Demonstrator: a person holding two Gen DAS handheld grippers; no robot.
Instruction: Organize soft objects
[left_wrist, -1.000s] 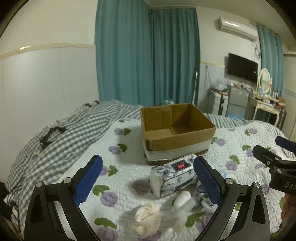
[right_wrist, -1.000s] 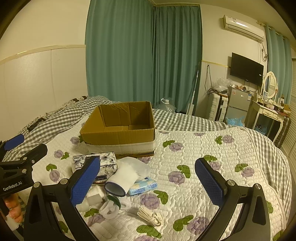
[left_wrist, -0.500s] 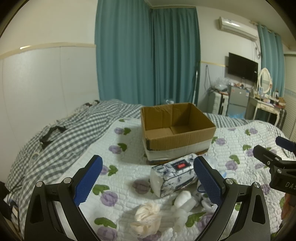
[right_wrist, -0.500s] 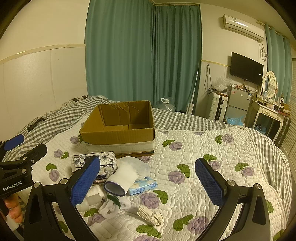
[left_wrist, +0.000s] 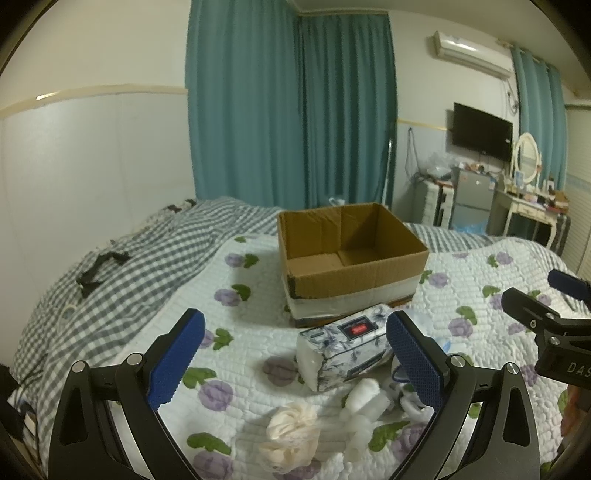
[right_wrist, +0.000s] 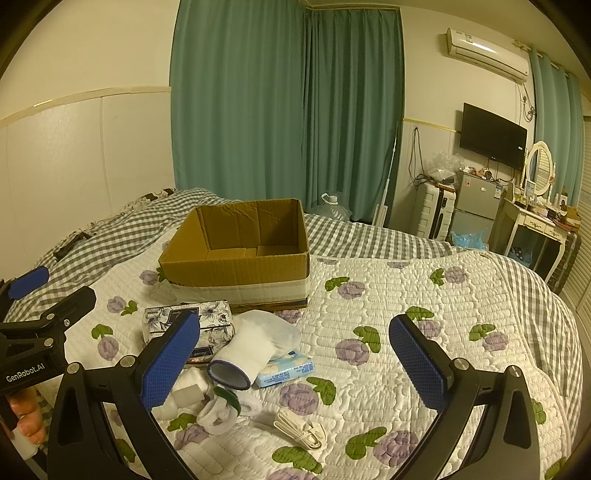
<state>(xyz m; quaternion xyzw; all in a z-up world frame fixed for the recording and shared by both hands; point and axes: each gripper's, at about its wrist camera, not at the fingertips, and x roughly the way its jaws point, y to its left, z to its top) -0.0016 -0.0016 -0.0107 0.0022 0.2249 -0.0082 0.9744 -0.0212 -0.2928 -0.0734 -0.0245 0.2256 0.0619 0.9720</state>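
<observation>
An open, empty cardboard box stands on the floral quilt. In front of it lie a floral tissue pack, a white sock with a blue cuff, a light blue tissue packet, white rolled items, a cream fabric ball and a white cable. My left gripper is open and empty above the pile. My right gripper is open and empty, hovering over the sock and packet.
The quilt covers a bed with a grey checked blanket at left. Teal curtains, a TV, a small fridge and a dressing table stand beyond the bed.
</observation>
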